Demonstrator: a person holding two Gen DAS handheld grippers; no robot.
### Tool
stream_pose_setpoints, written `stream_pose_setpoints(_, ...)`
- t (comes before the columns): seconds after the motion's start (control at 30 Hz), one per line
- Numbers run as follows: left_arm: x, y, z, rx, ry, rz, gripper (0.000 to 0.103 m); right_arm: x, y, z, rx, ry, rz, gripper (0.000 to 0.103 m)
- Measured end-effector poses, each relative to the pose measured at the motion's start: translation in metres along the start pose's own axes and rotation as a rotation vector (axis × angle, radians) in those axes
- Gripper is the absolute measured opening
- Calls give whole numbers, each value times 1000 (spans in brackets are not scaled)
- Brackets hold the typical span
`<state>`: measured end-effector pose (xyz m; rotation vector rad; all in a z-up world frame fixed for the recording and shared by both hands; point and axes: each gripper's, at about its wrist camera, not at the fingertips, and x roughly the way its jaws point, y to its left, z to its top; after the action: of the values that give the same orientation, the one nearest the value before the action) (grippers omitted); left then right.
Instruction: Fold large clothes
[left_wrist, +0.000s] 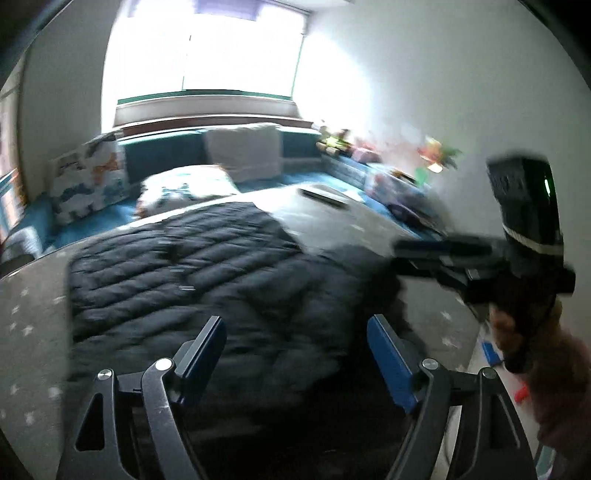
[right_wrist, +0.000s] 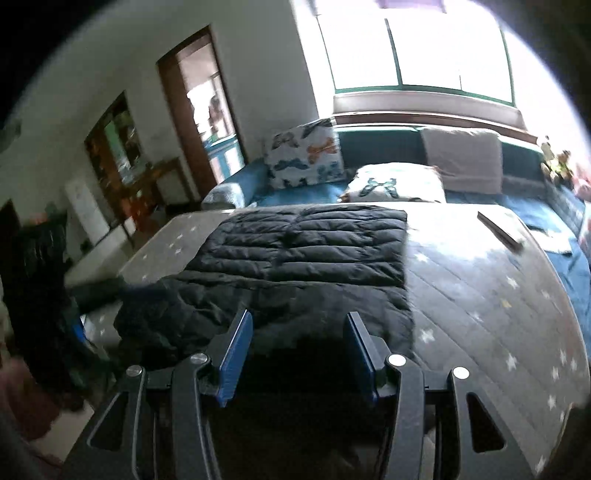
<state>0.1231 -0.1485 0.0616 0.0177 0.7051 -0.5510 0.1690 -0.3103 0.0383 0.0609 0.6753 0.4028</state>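
Jacket (right_wrist: 295, 254) lies ahead of you, long axis running away | left tongs (left_wrist: 295, 354) spread, empty | right tongs (right_wrist: 297, 349) half-spread, empty, nearer its near hem

The jacket (right_wrist: 295, 258) is spread on the desk (right_wrist: 480, 295), toward its left side. A flat object (right_wrist: 498, 229) is laid at the desk's far right corner. Behind the desk, pillows (right_wrist: 306, 155) are set on a sofa (right_wrist: 295, 192) under the window (right_wrist: 421, 48).
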Motion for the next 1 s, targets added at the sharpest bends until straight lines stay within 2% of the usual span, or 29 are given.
stream_pose_setpoints(0.17,-19,75,4,-88,19,156,84,35,13,9,-75,54,-23,56)
stream_pose_setpoints(0.27,-9,111,-7,-133,79,186,82,59,11,7,-94,106,-59,56)
stream_pose_setpoints(0.37,9,133,-28,-161,147,175,82,76,-3,-2,-68,156,-79,56)
stream_pose_setpoints(0.47,25,138,-47,-145,174,177,82,85,-16,-16,-49,206,-103,56)
stream_pose_setpoints(0.53,28,136,-56,-112,163,192,82,89,-23,-26,-46,232,-108,56)
stream_pose_setpoints(0.77,45,129,-79,-41,168,221,82,94,-41,-51,6,233,-57,56)
stream_pose_setpoints(0.9,51,127,-83,-18,177,241,82,93,-37,-53,-19,221,-71,56)
stream_pose_setpoints(1.0,52,125,-83,-2,185,253,82,86,-29,-45,-57,231,-113,56)
